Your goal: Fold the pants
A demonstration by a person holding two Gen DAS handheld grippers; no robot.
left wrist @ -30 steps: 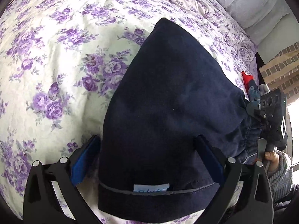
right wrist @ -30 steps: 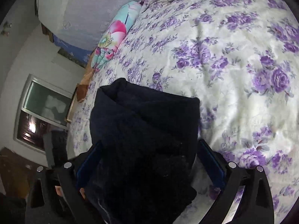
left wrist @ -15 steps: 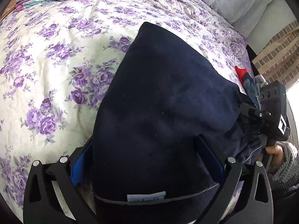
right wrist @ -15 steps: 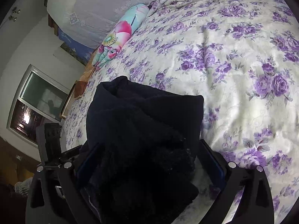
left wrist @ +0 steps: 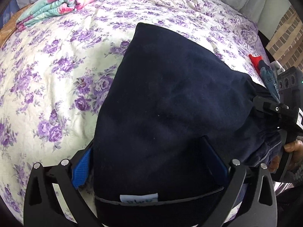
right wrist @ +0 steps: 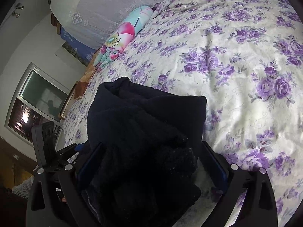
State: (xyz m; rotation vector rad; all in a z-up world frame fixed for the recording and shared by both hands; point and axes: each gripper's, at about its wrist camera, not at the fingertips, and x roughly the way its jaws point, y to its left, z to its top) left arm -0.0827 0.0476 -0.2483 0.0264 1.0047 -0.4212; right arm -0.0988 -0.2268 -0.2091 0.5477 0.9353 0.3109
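Dark navy pants lie folded into a thick bundle on a bed with a purple-flowered cover. A small white label shows at the near hem. My left gripper is open, its fingers wide apart; the cloth covers the left finger, and the right finger rests on top. In the right wrist view the bundle sits between the wide-open fingers of my right gripper, with a gap beside the right finger. A hand holds the right gripper at the pants' right end.
A rolled floral blanket lies at the far side of the bed. A red item and a denim piece sit near the right edge, with a brick wall beyond. A window is left of the bed.
Both views now take in more of the far bed, and the rolled blanket has come into the left view. The pants stay between the fingers of both grippers.
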